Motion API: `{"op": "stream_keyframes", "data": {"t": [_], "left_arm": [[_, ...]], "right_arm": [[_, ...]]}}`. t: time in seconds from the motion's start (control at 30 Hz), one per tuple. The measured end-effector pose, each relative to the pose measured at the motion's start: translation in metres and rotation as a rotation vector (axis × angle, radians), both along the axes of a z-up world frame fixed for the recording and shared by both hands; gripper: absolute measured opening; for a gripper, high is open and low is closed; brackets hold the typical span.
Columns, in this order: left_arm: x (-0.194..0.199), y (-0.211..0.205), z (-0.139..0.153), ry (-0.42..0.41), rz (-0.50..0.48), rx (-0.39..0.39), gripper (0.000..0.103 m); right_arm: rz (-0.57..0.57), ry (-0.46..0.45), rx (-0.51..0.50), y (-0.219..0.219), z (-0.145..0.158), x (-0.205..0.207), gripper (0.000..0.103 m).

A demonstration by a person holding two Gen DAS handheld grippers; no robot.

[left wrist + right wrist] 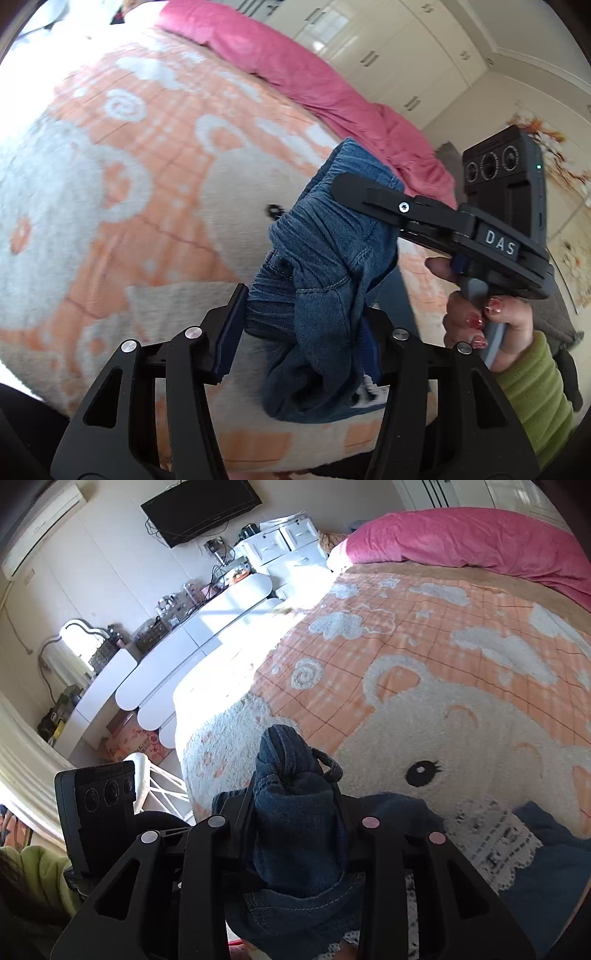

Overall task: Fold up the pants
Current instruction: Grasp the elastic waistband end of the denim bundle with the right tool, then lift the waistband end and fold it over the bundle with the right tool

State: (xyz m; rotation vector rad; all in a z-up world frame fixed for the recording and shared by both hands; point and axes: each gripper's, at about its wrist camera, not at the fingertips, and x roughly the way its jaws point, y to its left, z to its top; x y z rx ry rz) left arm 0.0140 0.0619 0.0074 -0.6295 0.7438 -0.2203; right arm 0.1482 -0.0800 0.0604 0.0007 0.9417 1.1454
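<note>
Denim is what we are inspecting: the pants are hanging bunched above the bed blanket, carried between two grippers. Working left to right in the left wrist view, we are finding the left gripper with its jaws clamped on a gathered waistband section, the cloth filling the gap between them. To its right, the right gripper is biting the upper edge of the same garment, jaws pressed onto the fabric; the person's right hand is squeezing its handle.

In the right wrist view we are seeing a wad of denim pinched between that gripper's jaws, with a lace-trimmed part trailing onto the blanket.

We are judging the cloth soft, limp and moderately heavy, unlikely to slip. We are recommending holds at the waistband corners or hems, where seams are giving purchase.

Writing: the right gripper is bearing the label "DAS". We are reading nothing else.
</note>
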Motion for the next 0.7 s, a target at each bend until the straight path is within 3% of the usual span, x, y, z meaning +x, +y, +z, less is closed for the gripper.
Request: {"op": "stream_keyframes", "data": {"t": [0.07, 0.2, 0.23, 0.27, 0.37, 0.5, 0.6, 0.7], "left_arm": [[0.003, -0.018, 0.006, -0.024, -0.043, -0.014, 0.045], [0.011, -0.054, 0.016, -0.07, -0.095, 0.04, 0.045], [0.016, -0.062, 0.017, -0.077, -0.109, 0.048, 0.045], [0.02, -0.072, 0.018, -0.091, -0.129, 0.054, 0.046], [0.029, -0.093, 0.012, -0.117, -0.206, 0.067, 0.046], [0.024, -0.11, 0.005, -0.161, -0.376, -0.057, 0.046], [0.016, -0.109, 0.017, -0.26, -0.309, 0.06, 0.046], [0.017, -0.113, 0.02, -0.28, -0.255, 0.167, 0.046]], "right_arm": [[-0.024, -0.009, 0.013, -0.02, 0.003, 0.002, 0.031], [-0.064, -0.03, 0.046, -0.053, 0.009, 0.004, 0.035], [-0.081, -0.038, 0.052, -0.063, 0.01, 0.005, 0.041], [-0.103, -0.042, 0.06, -0.074, 0.011, 0.007, 0.054], [-0.187, -0.039, 0.095, -0.11, 0.008, 0.01, 0.07], [-0.312, 0.0, 0.106, -0.159, -0.007, 0.011, 0.072], [-0.361, -0.018, 0.069, -0.174, -0.008, 0.006, 0.073], [-0.387, -0.033, 0.021, -0.181, -0.009, -0.006, 0.078]]}}
